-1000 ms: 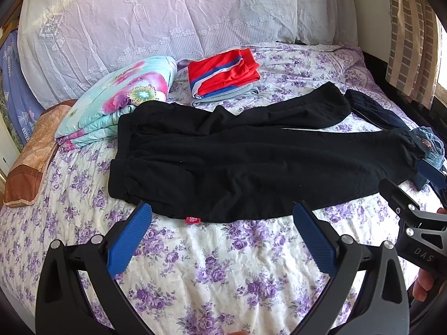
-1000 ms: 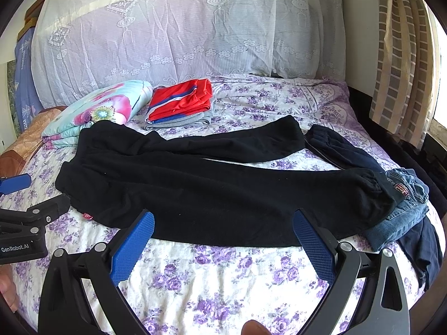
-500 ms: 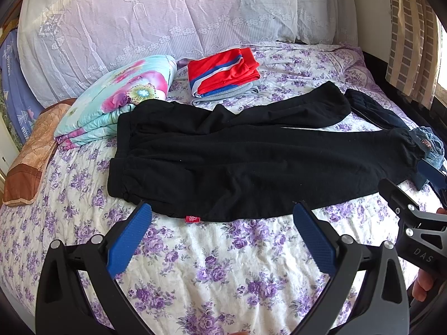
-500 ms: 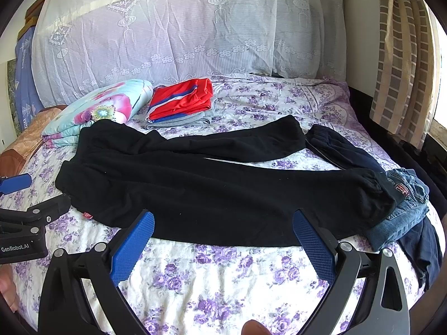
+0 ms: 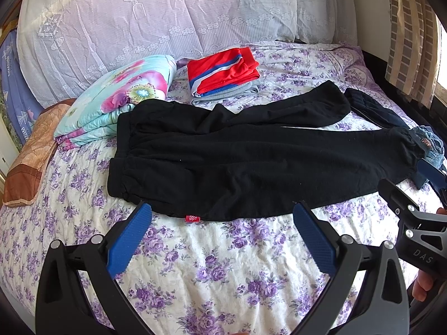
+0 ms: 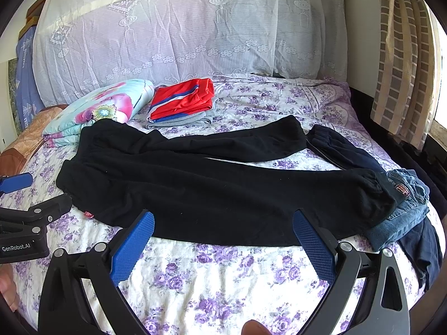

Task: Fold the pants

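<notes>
A pair of black soft-knit jogger pants (image 5: 237, 156) lies spread flat across a bed covered in a white quilt printed with purple flowers (image 5: 212, 265). The waistband, gathered with elastic, sits at the left; the two legs stretch toward the right and end in gathered cuffs. The nearer leg lies fairly straight, while the farther leg angles away from it, leaving a narrow wedge of quilt showing between them. The fabric is mostly smooth, with soft creases near the waist and crotch. A small red size tag (image 5: 192, 218) pokes out at the near edge of the pants, close to the waist. The left gripper (image 5: 222, 223) hovers over the bare quilt just in front of that near edge, its blue-padded fingers (image 5: 130, 240) spread wide apart and holding nothing. The right gripper (image 6: 223, 229) hovers farther right along the same near edge, its blue-padded fingers likewise spread wide and empty, their tips overlapping the pants' edge in its own view. At the cuff end, crumpled blue denim jeans (image 6: 402, 209) touch the nearer cuff, with a dark navy garment (image 6: 349, 150) lying beside the farther cuff. Beyond the waistband rests a folded turquoise floral blanket (image 5: 117, 106), and beside it a folded red garment with blue and white stripes (image 5: 223, 69) on top of a grey one. White lace-covered pillows (image 5: 178, 19) line the head of the bed.
</notes>
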Demonstrator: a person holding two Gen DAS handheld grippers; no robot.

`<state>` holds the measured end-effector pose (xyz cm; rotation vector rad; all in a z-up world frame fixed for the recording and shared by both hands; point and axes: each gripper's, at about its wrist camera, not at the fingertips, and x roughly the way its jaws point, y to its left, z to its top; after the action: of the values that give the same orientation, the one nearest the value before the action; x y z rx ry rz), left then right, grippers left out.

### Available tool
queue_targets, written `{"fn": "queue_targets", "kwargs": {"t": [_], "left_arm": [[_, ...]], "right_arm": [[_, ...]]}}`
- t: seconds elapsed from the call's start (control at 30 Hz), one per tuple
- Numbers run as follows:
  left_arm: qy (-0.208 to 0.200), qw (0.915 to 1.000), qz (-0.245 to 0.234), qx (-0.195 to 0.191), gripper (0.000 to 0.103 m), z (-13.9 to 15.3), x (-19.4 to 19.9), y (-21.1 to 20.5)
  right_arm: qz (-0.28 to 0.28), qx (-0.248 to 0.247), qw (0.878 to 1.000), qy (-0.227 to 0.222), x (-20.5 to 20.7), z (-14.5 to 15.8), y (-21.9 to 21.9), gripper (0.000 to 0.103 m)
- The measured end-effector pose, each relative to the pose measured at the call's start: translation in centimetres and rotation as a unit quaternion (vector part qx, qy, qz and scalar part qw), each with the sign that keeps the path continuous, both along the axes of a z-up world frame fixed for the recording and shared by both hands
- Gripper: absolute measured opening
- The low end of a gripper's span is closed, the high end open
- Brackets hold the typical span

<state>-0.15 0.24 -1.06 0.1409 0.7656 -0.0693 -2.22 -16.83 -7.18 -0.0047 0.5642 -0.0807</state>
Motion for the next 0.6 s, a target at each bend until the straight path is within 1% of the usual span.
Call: {"fn": "queue_targets", "kwargs": {"t": [0.33, 0.6], "left_arm": [[0.002, 1.0, -0.001, -0.001, 0.099, -0.4, -0.2, 0.0], [0.012, 0.9999, -0.002, -0.009, 0.099, -1.2, 0.4, 1.1]], "right_arm": [[0.007, -0.004, 1.0, 0.002, -0.1, 0.0, 0.6, 0.1], [0.013, -0.015, 1.0, 0.01, 0.6, -0.3, 1.7, 0.1]]}}
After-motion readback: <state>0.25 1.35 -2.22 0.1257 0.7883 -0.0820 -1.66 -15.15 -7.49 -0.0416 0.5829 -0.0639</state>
